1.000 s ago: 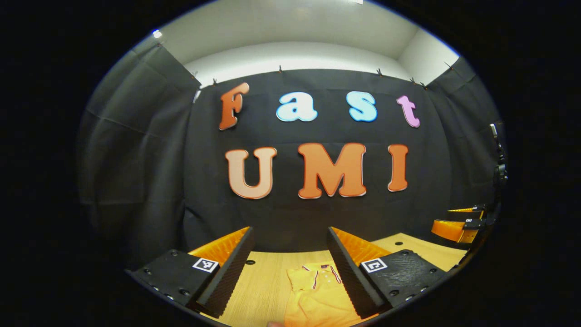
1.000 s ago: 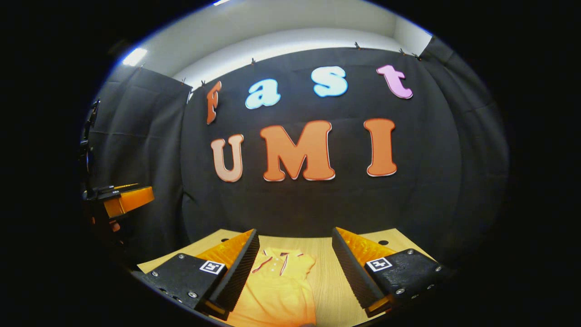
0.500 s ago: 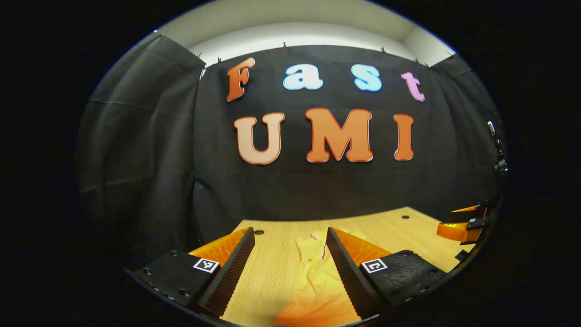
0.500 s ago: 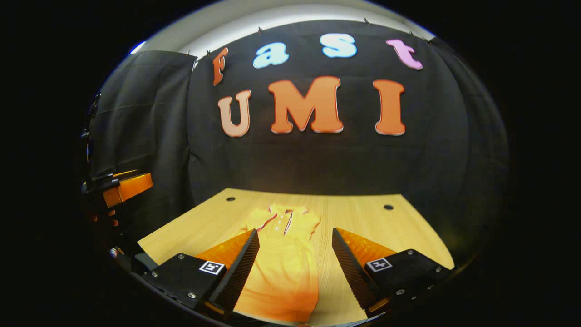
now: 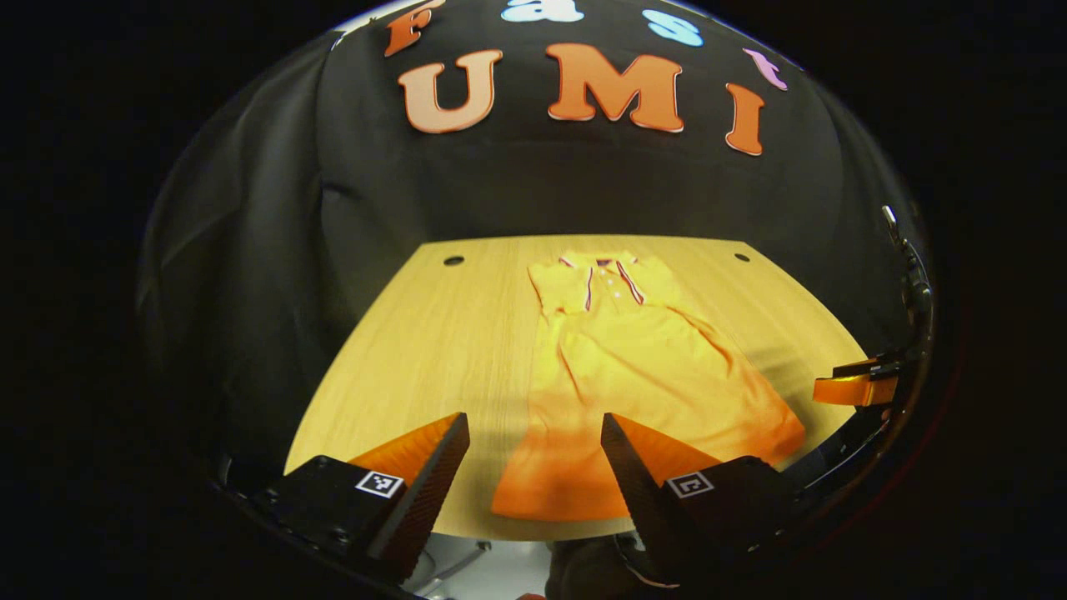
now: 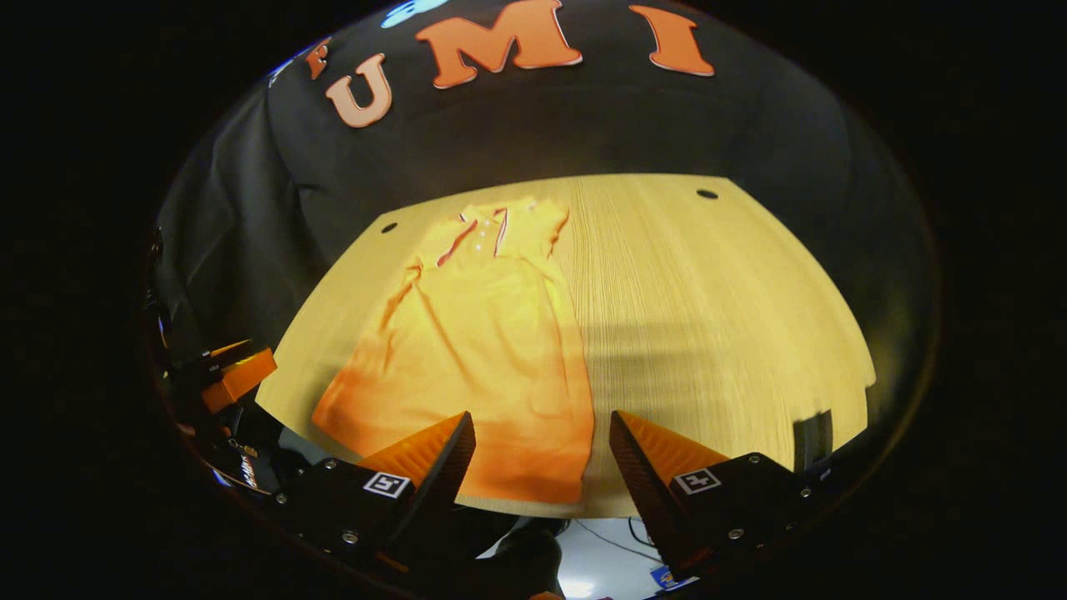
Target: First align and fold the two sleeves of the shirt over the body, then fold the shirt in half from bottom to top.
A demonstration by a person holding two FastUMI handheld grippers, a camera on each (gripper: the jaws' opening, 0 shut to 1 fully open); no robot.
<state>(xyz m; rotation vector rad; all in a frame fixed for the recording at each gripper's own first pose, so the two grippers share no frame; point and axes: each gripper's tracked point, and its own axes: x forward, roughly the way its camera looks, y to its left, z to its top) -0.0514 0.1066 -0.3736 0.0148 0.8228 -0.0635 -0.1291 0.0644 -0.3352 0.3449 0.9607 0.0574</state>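
An orange polo shirt (image 5: 642,367) lies flat on the wooden table (image 5: 433,350), collar at the far end and hem near the front edge. Its sleeves lie folded in over the body, leaving a long narrow shape. In the right gripper view the shirt (image 6: 483,342) is left of centre on the table (image 6: 717,317). My left gripper (image 5: 533,433) hangs open above the front edge, over the shirt's hem. My right gripper (image 6: 542,433) is open too, above the hem's right corner. Neither touches the cloth. The right gripper (image 5: 854,385) shows at the right rim of the left gripper view, the left gripper (image 6: 233,375) at the left rim of the right gripper view.
Two small round holes (image 5: 453,261) (image 5: 742,257) sit near the table's far corners. Black cloth walls close in the back and sides. Bare wood spreads to the right of the shirt in the right gripper view. Below the front edge a pale floor (image 6: 600,558) shows.
Both grippers have tipped downward and risen, so the views now look down on the whole table and shirt instead of at the back wall. Both stayed open.
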